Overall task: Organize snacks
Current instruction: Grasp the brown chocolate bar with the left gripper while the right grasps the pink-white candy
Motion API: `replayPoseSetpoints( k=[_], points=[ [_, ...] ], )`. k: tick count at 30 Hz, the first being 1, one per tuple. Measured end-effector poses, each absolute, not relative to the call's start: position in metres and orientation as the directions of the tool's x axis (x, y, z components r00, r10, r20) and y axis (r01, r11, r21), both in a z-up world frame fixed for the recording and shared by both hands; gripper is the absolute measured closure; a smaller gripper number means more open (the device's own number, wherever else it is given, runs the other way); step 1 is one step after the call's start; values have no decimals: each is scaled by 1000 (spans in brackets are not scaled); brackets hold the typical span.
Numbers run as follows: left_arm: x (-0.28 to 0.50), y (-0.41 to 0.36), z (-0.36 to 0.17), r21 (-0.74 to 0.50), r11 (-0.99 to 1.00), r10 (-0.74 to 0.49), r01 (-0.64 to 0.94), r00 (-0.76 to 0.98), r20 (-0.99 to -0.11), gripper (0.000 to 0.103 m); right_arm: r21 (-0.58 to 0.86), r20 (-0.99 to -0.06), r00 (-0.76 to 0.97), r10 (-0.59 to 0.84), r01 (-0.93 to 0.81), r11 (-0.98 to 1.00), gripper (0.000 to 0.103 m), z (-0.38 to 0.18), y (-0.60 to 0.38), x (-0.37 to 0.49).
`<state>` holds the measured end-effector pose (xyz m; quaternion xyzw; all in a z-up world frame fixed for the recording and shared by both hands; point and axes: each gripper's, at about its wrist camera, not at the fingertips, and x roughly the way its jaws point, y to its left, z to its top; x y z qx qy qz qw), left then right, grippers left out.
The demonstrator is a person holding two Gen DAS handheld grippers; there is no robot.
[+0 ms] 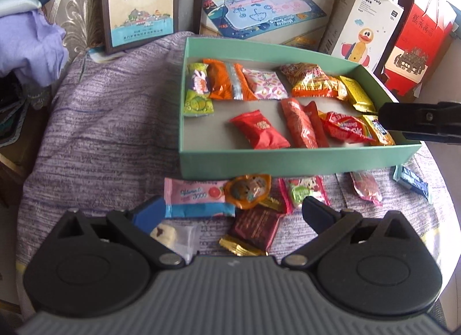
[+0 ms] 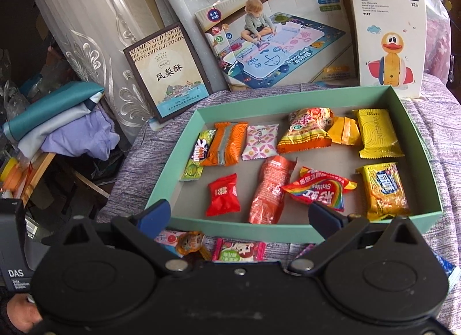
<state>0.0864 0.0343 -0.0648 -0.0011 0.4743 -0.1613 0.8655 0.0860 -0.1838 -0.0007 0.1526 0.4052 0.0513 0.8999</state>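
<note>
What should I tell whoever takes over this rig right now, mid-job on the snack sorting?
Left gripper: open, empty, above the loose snacks in front of the box.
Right gripper: open, empty, at the box's near wall.
Green box: on the purple cloth, holding two rows of packets, including the Skittles bag and the small red packet.
Done: about a dozen packets boxed.
Left: the loose ones on the cloth, among them the pink and blue vitamin C packet, the dark red packet, the orange jelly cup and the blue packet.
</note>
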Motion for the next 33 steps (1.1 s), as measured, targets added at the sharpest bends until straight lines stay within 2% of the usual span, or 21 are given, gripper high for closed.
replayPoseSetpoints(
  k=[9,11,12,14,16,17,19,21,25,26,29,30,32,33],
  points=[
    [79,17,-95,-157,934,-292,321,433,-853,0,313,-783,601,162,155,937,0,-43,-215,57],
    [81,11,-101,-161,930,-298,331,417,-859,3,312,-790,594,151,177,934,0,-50,-220,56],
    [82,8,-103,-162,927,-300,338,413,-860,9,311,-792,593,146,185,932,0,-53,-223,57],
    [83,2,-106,-172,915,-318,364,393,-863,28,311,-794,592,141,195,930,2,-57,-226,60],
    [81,-3,-106,-161,907,-321,389,392,-862,51,303,-796,591,131,203,931,8,-61,-226,66],
    [80,-4,-106,-162,902,-326,399,386,-863,54,296,-798,590,124,204,933,11,-63,-227,69],
    [78,-5,-105,-186,893,-348,411,368,-862,55,285,-804,583,115,209,935,13,-70,-229,75],
    [76,-5,-105,-190,892,-351,409,363,-863,55,282,-819,563,109,231,931,20,-79,-231,82],
    [79,-7,-106,-192,899,-345,394,367,-864,47,250,-828,555,84,231,940,35,-92,-223,84],
    [80,-8,-106,-190,902,-341,389,369,-864,45,231,-826,559,76,211,950,46,-93,-218,83],
    [86,-14,-108,-184,909,-331,373,378,-865,42,214,-820,568,69,194,957,62,-93,-215,76],
    [87,-16,-108,-179,911,-326,371,383,-864,43,224,-817,571,75,196,955,65,-93,-217,73],
    [87,-20,-109,-154,914,-310,377,399,-863,60,243,-818,568,91,197,950,71,-92,-219,68],
    [86,-21,-109,-142,914,-302,380,404,-863,64,246,-819,566,96,194,950,72,-92,-220,66]
  ],
)
